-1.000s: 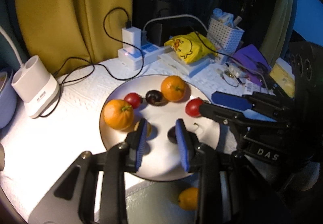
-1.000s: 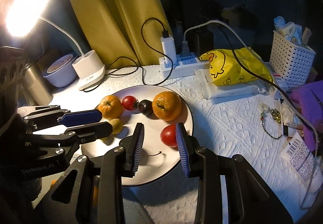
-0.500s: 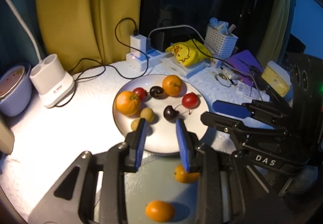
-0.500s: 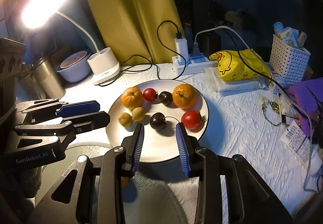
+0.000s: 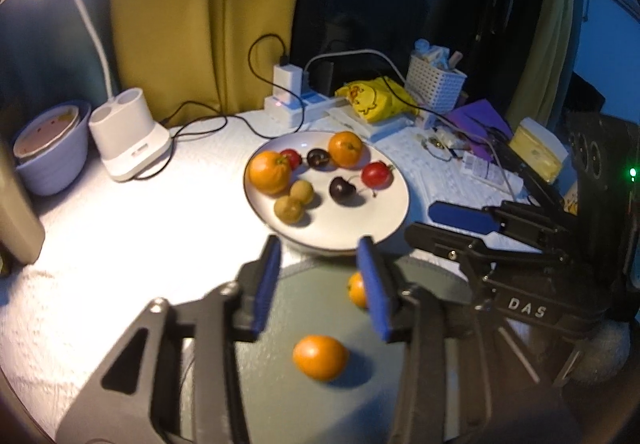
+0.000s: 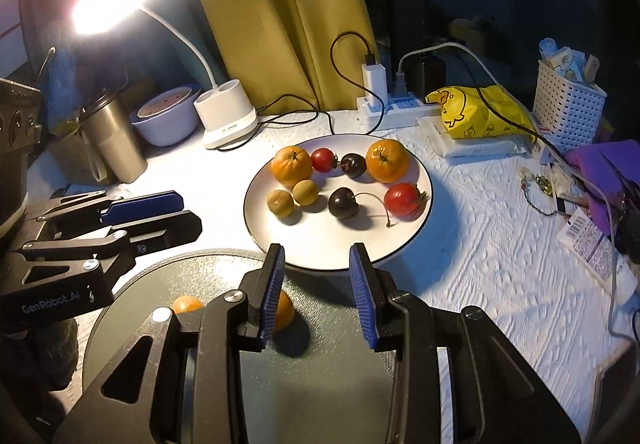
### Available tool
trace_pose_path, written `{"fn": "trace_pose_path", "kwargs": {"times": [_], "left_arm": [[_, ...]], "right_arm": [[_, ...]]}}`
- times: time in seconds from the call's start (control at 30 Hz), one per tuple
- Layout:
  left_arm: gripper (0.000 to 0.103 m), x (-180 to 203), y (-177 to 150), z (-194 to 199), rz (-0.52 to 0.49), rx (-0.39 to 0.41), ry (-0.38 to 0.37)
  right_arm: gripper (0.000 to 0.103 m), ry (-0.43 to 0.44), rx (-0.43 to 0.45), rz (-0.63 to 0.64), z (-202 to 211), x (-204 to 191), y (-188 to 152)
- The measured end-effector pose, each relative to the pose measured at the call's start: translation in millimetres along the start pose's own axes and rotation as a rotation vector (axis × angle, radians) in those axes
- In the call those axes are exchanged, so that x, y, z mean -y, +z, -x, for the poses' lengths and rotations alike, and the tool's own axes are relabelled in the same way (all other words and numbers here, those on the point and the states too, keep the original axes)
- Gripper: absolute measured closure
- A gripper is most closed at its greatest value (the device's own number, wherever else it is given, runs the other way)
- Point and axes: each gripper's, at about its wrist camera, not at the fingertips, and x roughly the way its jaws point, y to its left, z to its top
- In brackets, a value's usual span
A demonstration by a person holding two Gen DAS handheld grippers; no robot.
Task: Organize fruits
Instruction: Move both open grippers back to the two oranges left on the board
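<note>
A white plate (image 6: 400,244) (image 5: 360,232) holds two oranges (image 6: 387,160), two red tomatoes (image 6: 403,199), two dark cherries (image 6: 342,203) and two small brownish fruits (image 6: 305,192). A dark round plate (image 6: 320,364) (image 5: 320,404) in front of it carries two small orange kumquats (image 5: 320,357) (image 6: 285,310). My left gripper (image 5: 320,284) is open and empty above the dark plate. My right gripper (image 6: 317,292) is open and empty above the near rim of the white plate and the dark plate. Each gripper shows in the other's view.
A lit desk lamp (image 6: 228,119), a lilac bowl (image 6: 166,119) and a steel cup (image 6: 114,139) stand at the left. A power strip (image 6: 384,103), a yellow duck bag (image 6: 480,111), a white basket (image 6: 568,103) and papers (image 6: 588,236) lie at the back and right.
Both grippers have pulled back and up from the white plate. The dark plate with the kumquats has come into view under them. Both stay open and empty.
</note>
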Motion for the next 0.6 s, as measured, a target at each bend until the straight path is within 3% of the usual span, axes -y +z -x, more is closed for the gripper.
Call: {"fn": "trace_pose_path", "kwargs": {"times": [0.6], "left_arm": [[0.059,-8,-48,3,0.076,-0.050,-0.015]], "right_arm": [[0.061,0.023,-0.068,0.029,-11,-28,-22]]}}
